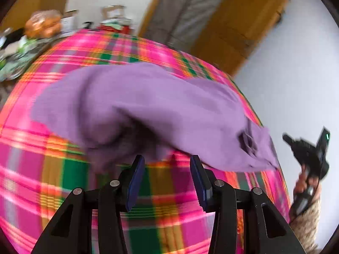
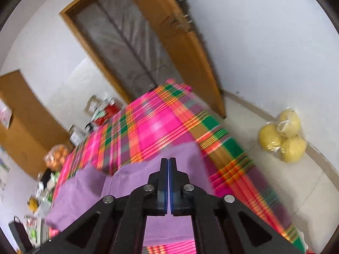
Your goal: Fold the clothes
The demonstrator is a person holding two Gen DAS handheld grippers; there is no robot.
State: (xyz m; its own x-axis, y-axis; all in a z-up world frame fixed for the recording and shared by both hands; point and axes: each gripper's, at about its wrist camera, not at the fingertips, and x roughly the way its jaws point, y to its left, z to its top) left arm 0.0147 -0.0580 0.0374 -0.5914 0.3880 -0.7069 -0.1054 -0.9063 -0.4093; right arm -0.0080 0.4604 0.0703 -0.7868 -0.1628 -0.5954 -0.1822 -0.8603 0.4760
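A purple garment [image 1: 148, 105] lies crumpled across the table's pink, green and orange plaid cloth [image 1: 63, 67]. My left gripper [image 1: 167, 158] is open just short of the garment's near edge, with nothing between its blue pads [image 1: 135, 182]. In the left wrist view a hand holds my right gripper [image 1: 288, 137] off the table's right side, apart from the garment's corner. In the right wrist view the right gripper [image 2: 168, 159] is shut above the purple garment [image 2: 84, 190], and no fabric shows between its fingers. Both views are motion-blurred.
A bag of orange fruit [image 1: 43, 23] and boxes crowd the table's far left end. A clear bag of yellow fruit [image 2: 284, 139] sits on the floor by the white wall. A wooden door frame [image 2: 190, 48] stands beyond the table.
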